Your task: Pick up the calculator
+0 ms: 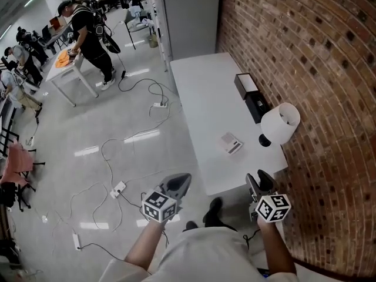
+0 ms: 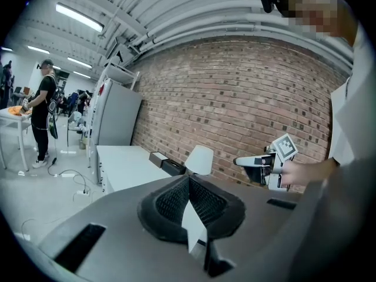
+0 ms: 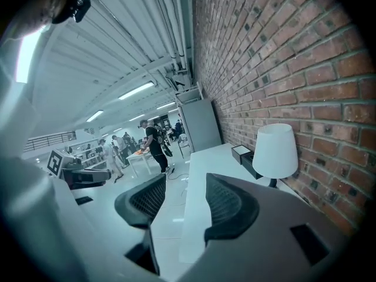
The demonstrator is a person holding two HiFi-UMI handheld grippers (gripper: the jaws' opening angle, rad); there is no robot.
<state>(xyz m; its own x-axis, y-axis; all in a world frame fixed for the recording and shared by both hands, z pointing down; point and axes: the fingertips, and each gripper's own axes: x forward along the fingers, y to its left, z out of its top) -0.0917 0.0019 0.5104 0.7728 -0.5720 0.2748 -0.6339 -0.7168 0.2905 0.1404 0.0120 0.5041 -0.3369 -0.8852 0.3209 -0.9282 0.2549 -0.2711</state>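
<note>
A small pale calculator [image 1: 231, 143] lies flat on the long white table [image 1: 202, 101], towards its near end and just left of the lamp. My right gripper [image 1: 258, 180] hovers at the table's near edge, short of the calculator, with its jaws open and nothing between them [image 3: 185, 192]. My left gripper [image 1: 181, 181] hangs over the floor, left of the table's near corner. Its pads [image 2: 176, 198] meet with nothing held. Neither gripper view shows the calculator.
A white-shaded lamp [image 1: 280, 123] and two black boxes [image 1: 252, 96] stand along the brick wall [image 1: 317, 51] on the table's right side. Cables and power strips [image 1: 118, 189] trail over the floor at left. A person [image 1: 88, 31] stands at another table far back.
</note>
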